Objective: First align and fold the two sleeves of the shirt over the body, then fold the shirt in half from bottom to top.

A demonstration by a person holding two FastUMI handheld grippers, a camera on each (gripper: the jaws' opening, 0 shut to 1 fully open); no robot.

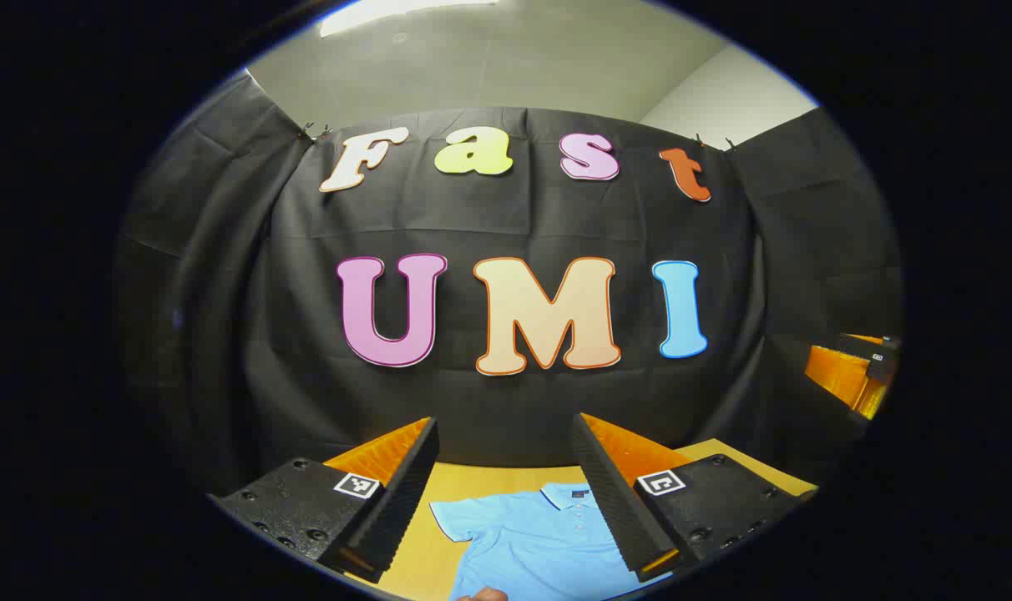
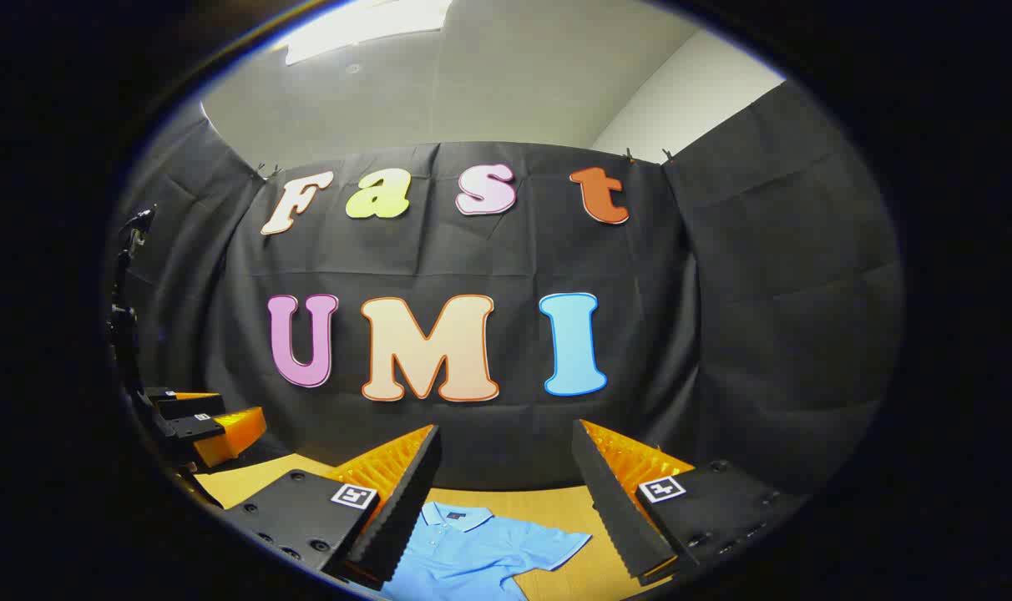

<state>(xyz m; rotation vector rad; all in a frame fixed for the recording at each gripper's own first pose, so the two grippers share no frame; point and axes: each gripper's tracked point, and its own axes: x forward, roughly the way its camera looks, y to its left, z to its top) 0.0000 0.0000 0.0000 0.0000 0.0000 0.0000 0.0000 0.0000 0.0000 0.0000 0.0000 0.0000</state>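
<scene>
A light blue polo shirt lies flat on the wooden table, collar toward the back wall. One short sleeve spreads out to the side in the left gripper view. The right gripper view has the shirt with its other sleeve spread out. My left gripper hovers open above the shirt's near part, nothing between its fingers. My right gripper is open too, held above the shirt without touching it. Each gripper appears at the edge of the other's view: right gripper, left gripper.
Black cloth walls close the booth behind and on both sides of the table. A bit of a hand pokes in at the bottom edge of the left gripper view. A dark stand rises at the far left in the right gripper view.
</scene>
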